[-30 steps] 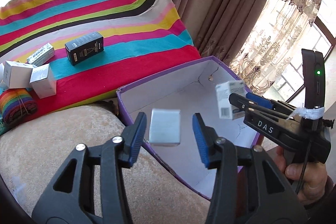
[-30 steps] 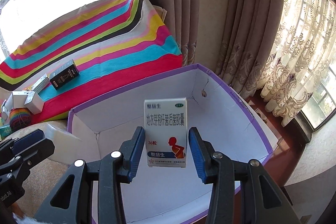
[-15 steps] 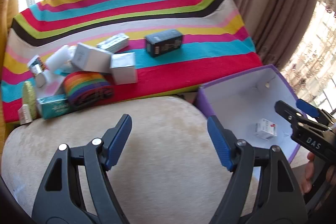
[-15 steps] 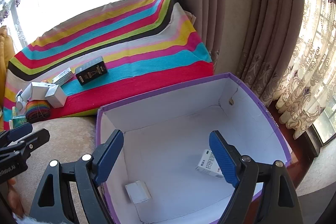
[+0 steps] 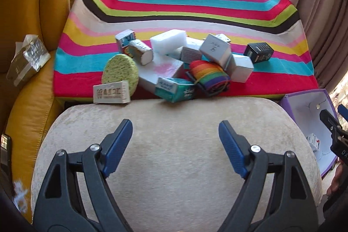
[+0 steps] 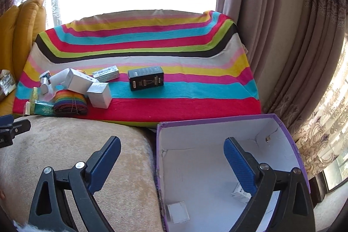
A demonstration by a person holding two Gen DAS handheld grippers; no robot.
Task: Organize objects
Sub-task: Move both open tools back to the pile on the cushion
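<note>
A purple-edged white box stands right of a beige cushion; it also shows in the left wrist view. Two small cartons lie in it: a white one and a medicine carton. A pile of small boxes, a rainbow roll and a green sponge lies on the striped blanket. A black box lies apart on it. My left gripper is open and empty over the cushion. My right gripper is open and empty over the box's left wall.
A yellow leather armchair with a silver packet stands on the left. Curtains hang on the right behind the box. The right gripper's tip shows at the left view's right edge.
Both grippers opened and let their cartons fall into the box. Both then pulled back and swung left; the left one now faces the pile on the blanket.
</note>
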